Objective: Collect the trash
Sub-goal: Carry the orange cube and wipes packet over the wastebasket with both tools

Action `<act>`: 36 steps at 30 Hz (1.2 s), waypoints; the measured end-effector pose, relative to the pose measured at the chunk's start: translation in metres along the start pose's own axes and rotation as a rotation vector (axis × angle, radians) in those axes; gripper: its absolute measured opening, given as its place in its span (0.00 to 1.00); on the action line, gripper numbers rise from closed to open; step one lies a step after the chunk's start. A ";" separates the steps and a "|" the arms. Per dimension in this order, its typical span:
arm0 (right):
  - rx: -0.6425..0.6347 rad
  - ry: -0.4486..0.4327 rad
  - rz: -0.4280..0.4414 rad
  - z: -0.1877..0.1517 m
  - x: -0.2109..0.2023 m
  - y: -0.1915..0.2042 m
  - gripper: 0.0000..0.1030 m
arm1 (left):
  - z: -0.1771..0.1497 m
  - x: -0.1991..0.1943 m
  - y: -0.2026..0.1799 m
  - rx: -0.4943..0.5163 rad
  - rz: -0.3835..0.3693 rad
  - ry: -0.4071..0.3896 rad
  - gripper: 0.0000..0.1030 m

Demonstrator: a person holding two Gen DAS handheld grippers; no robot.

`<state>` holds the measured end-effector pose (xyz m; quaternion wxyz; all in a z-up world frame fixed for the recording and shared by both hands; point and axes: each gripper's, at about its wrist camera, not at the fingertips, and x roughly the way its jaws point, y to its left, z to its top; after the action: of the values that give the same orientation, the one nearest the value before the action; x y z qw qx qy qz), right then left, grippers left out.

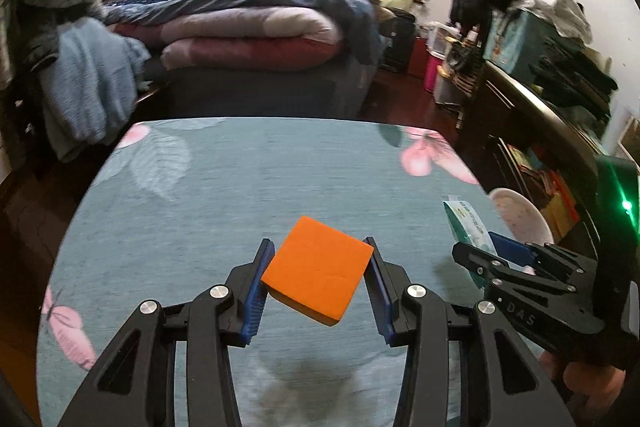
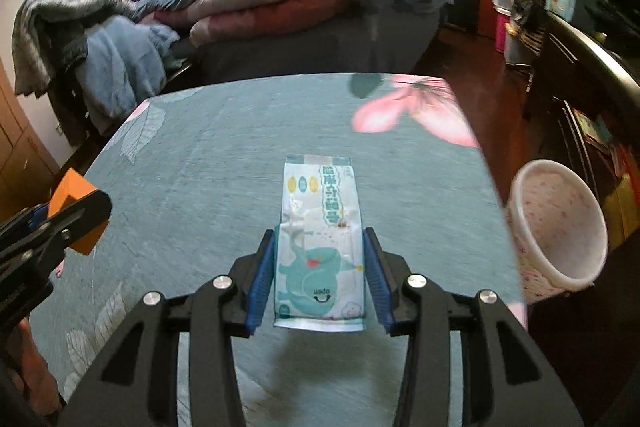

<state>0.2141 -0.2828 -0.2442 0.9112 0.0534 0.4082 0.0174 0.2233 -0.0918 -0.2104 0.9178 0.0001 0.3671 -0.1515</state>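
My left gripper (image 1: 319,277) is shut on an orange block (image 1: 318,269) and holds it tilted above the teal tablecloth (image 1: 224,187); a shadow lies under it. The block also shows in the right wrist view (image 2: 74,203) at the far left. My right gripper (image 2: 319,273) is shut on a white and teal snack wrapper (image 2: 320,239), held flat above the cloth. The wrapper also shows in the left wrist view (image 1: 466,223) at the right. A pink-speckled white bin (image 2: 560,223) stands off the table's right edge, tipped toward me; its rim shows in the left wrist view (image 1: 520,215).
The table wears a teal cloth with pink flowers (image 2: 412,107). A bed piled with quilts (image 1: 248,27) is behind it. Clothes hang over a chair (image 1: 80,75) at the back left. A dark cabinet with clutter (image 1: 560,87) runs along the right.
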 end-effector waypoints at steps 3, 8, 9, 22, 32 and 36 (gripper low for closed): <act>0.033 -0.022 -0.013 -0.008 -0.013 -0.024 0.42 | 0.003 0.003 -0.024 0.034 -0.020 0.001 0.43; 0.090 -0.050 -0.023 -0.013 -0.027 -0.059 0.42 | 0.009 0.007 -0.060 0.082 -0.050 -0.003 0.43; 0.100 -0.056 -0.026 -0.014 -0.030 -0.066 0.42 | 0.011 0.009 -0.067 0.088 -0.061 -0.001 0.43; 0.250 -0.151 -0.121 -0.022 -0.065 -0.168 0.42 | 0.036 0.029 -0.163 0.201 -0.186 -0.017 0.43; 0.341 -0.203 -0.222 -0.027 -0.078 -0.234 0.42 | 0.052 0.060 -0.225 0.269 -0.276 -0.015 0.43; 0.372 -0.221 -0.269 -0.028 -0.078 -0.258 0.42 | 0.061 0.076 -0.250 0.296 -0.302 -0.011 0.43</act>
<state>0.1381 -0.5424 -0.2330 0.9189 0.1668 0.3059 -0.1851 0.2465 -0.3584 -0.1891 0.8765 0.0789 0.3318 -0.3397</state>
